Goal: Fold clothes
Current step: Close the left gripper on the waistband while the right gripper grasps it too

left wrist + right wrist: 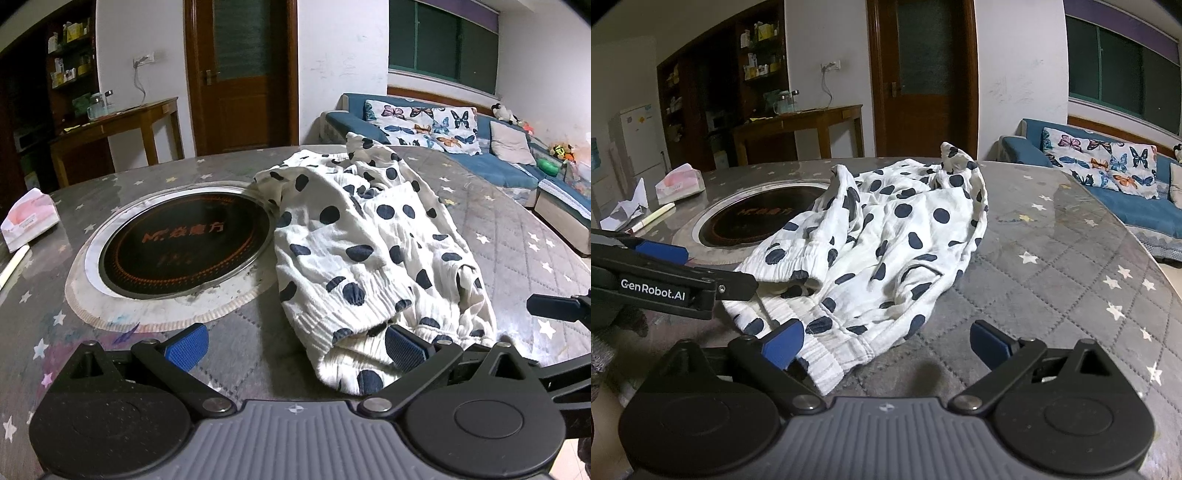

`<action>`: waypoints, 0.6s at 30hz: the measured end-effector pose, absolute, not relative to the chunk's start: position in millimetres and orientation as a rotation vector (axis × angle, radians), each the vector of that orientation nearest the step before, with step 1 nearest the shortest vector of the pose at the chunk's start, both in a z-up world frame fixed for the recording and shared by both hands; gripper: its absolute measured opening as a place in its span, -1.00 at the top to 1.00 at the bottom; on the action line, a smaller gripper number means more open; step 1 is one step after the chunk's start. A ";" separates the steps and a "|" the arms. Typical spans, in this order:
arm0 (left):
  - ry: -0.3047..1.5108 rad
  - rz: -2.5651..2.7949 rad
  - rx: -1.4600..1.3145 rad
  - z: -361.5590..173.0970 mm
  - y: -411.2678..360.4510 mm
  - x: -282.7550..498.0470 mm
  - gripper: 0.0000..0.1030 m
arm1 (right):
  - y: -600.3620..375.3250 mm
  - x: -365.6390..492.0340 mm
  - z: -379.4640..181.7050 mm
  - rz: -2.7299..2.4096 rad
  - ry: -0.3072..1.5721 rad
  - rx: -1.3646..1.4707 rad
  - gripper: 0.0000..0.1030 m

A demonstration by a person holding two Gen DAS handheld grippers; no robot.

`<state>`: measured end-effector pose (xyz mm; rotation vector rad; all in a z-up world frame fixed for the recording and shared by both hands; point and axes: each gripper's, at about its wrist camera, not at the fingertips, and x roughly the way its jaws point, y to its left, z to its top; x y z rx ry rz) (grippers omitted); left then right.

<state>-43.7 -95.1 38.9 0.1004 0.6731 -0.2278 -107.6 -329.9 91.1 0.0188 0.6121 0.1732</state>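
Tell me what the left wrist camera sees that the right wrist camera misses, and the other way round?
Only the left wrist view shows the stuffed toys on the sofa. Only the right wrist view shows the white fridge and crumpled paper. Both show the polka-dot garment crumpled beside the built-in cooktop, the tissue pack, and both grippers open, left and right.

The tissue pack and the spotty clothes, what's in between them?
The round black cooktop set into the table sits between the tissue pack and the spotty clothes, seen in both wrist views.
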 end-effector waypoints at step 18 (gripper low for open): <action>0.651 -0.328 0.098 58.7 -123.8 -11.2 -0.87 | -338.6 -94.5 89.3 0.214 0.658 0.059 -0.35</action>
